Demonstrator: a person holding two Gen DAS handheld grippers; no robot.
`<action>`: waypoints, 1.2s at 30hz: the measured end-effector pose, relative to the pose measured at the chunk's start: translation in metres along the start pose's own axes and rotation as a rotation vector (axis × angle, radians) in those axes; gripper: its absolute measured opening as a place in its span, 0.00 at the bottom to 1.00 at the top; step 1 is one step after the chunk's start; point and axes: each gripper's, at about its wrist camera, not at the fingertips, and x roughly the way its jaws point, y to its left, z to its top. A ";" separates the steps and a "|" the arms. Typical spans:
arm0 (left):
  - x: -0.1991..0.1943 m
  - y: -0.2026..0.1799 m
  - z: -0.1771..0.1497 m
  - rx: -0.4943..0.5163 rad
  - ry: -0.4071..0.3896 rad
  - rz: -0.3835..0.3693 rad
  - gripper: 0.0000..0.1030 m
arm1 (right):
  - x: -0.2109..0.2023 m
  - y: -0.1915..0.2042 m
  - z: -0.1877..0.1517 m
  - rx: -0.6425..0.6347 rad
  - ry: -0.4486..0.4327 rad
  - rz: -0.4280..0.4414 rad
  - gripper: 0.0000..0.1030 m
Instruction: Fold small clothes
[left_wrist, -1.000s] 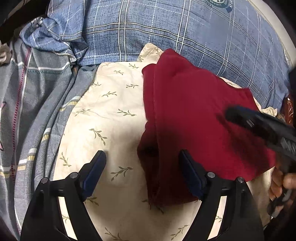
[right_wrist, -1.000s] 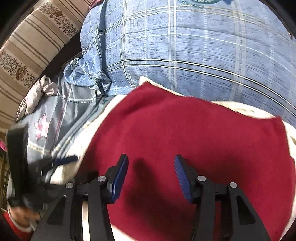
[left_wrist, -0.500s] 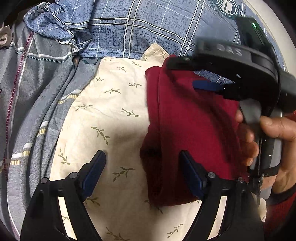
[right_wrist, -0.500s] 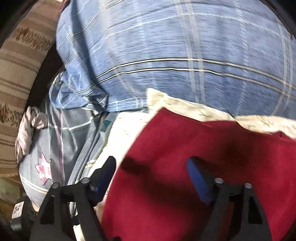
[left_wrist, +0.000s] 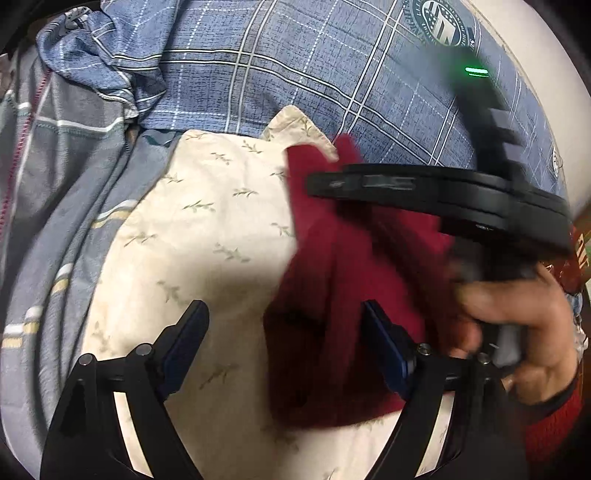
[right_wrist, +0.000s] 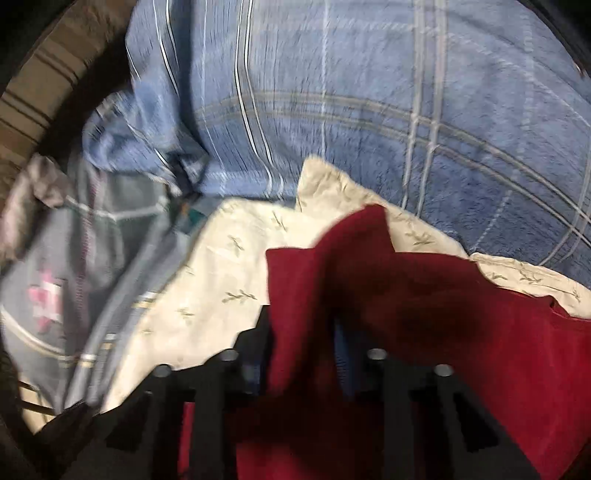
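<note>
A dark red garment lies on a cream pillowcase with a leaf print. My left gripper is open and hovers just above the garment's near left edge. In the right wrist view my right gripper is shut on the red garment at its far corner and lifts a flap of it; the cloth hides most of the fingers. The right gripper's body and the hand holding it show blurred over the garment in the left wrist view.
A blue plaid quilt lies beyond the pillowcase. Grey striped bedding lies to the left, with a pink star print. A striped wall or cushion is at the far left.
My right gripper moved to the garment's far corner, closed on it and pulled it up. The left gripper stayed open in place.
</note>
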 end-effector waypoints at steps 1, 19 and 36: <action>0.005 -0.001 0.002 -0.001 0.003 -0.002 0.83 | -0.009 -0.002 -0.001 -0.007 -0.017 0.002 0.22; -0.010 -0.042 -0.006 0.171 -0.086 -0.102 0.26 | -0.042 -0.002 0.014 0.072 0.001 0.105 0.79; 0.002 -0.041 -0.005 0.192 -0.071 -0.034 0.34 | -0.012 0.011 -0.005 -0.069 0.039 -0.001 0.29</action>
